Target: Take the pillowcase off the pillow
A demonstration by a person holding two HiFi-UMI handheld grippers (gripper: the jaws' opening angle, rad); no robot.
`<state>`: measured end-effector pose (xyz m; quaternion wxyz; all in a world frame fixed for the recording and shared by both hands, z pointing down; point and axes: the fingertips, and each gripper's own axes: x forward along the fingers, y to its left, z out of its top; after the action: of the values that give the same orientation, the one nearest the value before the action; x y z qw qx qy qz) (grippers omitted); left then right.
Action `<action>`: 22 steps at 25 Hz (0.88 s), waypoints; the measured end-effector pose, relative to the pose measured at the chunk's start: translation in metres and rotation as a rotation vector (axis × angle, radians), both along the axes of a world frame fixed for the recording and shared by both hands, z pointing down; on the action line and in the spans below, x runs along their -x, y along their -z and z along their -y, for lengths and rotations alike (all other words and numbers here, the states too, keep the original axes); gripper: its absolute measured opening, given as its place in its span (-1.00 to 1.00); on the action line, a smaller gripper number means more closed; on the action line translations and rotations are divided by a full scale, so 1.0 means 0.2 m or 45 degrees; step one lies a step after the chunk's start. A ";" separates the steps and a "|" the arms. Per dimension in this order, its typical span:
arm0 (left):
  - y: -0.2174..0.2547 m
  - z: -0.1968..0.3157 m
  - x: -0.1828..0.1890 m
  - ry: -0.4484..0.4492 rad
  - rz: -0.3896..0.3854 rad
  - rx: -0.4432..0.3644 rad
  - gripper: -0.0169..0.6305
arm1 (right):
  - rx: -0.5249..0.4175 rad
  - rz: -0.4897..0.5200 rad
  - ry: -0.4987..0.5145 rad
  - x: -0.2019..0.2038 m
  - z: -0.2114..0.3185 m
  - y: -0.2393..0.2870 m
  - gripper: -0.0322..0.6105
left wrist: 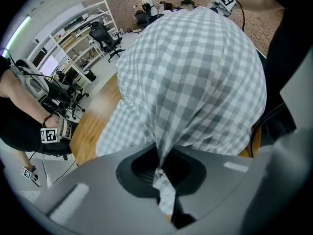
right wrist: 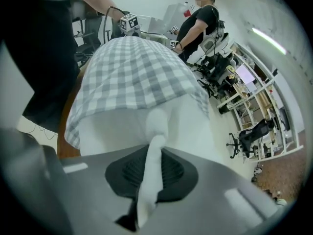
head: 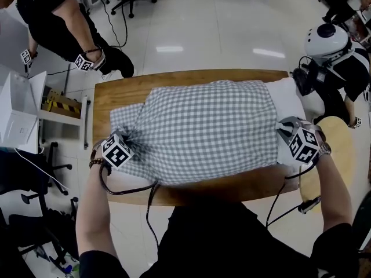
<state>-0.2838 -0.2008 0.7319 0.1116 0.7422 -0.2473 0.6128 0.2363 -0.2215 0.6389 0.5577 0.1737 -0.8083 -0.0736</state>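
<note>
A grey-and-white checked pillowcase (head: 208, 129) covers most of a white pillow (head: 288, 100) that lies across the wooden table (head: 116, 94). The pillow's bare end sticks out at the right. My left gripper (head: 127, 136) sits at the cover's closed left end. In the left gripper view its jaws (left wrist: 160, 173) are shut on a pinched fold of checked pillowcase (left wrist: 195, 72). My right gripper (head: 286, 130) is at the open end. There, in the right gripper view, the jaws (right wrist: 151, 170) are shut on a fold of the white pillow (right wrist: 166, 126), just under the pillowcase's hem (right wrist: 132, 72).
A person in black (head: 58, 22) with marker cubes on the wrists stands at the table's far left corner. Another person with a white helmet (head: 327, 39) stands at the right. A round wooden stool (head: 342, 149) is beside the table's right end. Cables (head: 133, 190) hang off the near edge.
</note>
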 end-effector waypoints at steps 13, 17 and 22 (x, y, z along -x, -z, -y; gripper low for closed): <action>0.10 -0.14 0.27 0.167 0.047 -0.067 -0.93 | -0.054 -0.031 -0.086 -0.08 -0.11 0.06 -0.84; 0.14 -0.17 0.32 0.203 0.050 -0.089 -0.93 | -0.083 -0.041 -0.099 -0.12 -0.12 0.08 -0.84; 0.15 -0.21 0.35 0.240 0.058 -0.119 -0.93 | -0.098 -0.043 -0.107 -0.16 -0.17 0.09 -0.84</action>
<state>-0.3546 -0.1587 0.7014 0.1284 0.7058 -0.3466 0.6043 0.2684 -0.1871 0.6218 0.5667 0.2278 -0.7874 -0.0841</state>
